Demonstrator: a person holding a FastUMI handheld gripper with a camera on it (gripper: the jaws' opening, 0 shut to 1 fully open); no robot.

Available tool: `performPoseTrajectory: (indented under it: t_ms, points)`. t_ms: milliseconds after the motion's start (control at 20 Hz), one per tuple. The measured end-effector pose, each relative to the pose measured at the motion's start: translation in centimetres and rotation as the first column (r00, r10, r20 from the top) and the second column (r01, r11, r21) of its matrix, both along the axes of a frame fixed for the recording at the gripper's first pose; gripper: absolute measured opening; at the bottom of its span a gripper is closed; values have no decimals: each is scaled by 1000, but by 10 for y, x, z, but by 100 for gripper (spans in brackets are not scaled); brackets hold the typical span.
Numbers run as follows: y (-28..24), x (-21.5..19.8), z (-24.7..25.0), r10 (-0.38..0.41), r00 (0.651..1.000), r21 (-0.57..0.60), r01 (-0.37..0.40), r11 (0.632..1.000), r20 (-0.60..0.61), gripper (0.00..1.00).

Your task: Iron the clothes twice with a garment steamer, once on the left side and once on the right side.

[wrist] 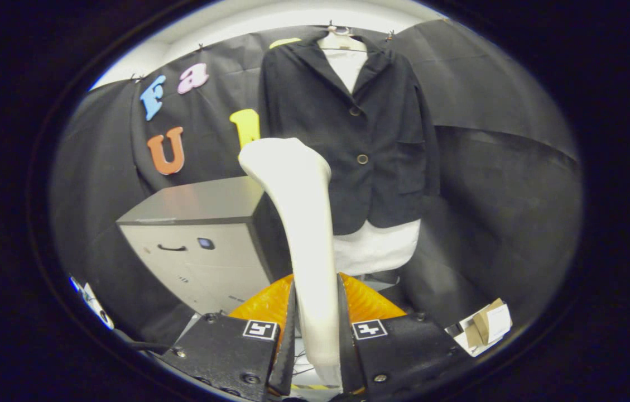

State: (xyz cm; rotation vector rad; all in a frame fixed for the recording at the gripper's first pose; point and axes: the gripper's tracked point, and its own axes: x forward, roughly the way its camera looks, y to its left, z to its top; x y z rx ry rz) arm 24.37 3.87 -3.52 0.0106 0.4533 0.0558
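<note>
The gripper [316, 340] is closed on the handle of a garment steamer [301, 223]: both fingers [287, 340] press flat against the sides of the smooth, cream-coloured plastic body, which fills the narrow gap between them. From the grip the steamer rises as a slim, slightly curved stem and widens into a rounded, paddle-like head that leans a little to the left, its top just ahead of the jacket's lower left front.

Beyond the steamer a dark jacket [359, 139] of matt woven cloth hangs upright on a pale hanger [341, 40] against the black cloth wall. It has notched lapels, two round buttons [362, 159] down the middle and a patch pocket on the right front. A white garment [373, 245] shows at the open neck and below the hem, where it bulges soft and rumpled.

Left of the jacket, well behind the fingers, stands a grey box-shaped cabinet [203, 245] with a flat, faintly glossy top and a dark curved handle on its front. Something orange and ribbed [370, 301] shows just behind the fingers. Off to the right, low down, lies a small cardboard box [485, 326] with white paper
</note>
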Motion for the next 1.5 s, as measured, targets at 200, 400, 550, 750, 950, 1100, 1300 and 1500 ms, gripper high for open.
performPoseTrajectory:
  t_ms: [200, 400, 550, 750, 950, 1100, 1300, 1500]
  points:
    - [28, -35, -1, 57, 998, 4, -57, 998, 13, 36]
    - [47, -59, -7, 108, 994, -11, -108, 994, 4, 36]
    - [57, -73, -8, 145, 989, -37, -144, 989, 6, 36]
    - [67, -84, -12, 171, 985, -58, -171, 984, -3, 36]
    - [71, -84, -9, 172, 985, -51, -172, 984, -4, 36]
    - [74, -83, -8, 167, 986, -47, -167, 985, -1, 36]
    - [81, -84, -7, 172, 985, -54, -171, 984, -1, 36]
    - [83, -85, -5, 160, 987, -50, -160, 986, -1, 36]
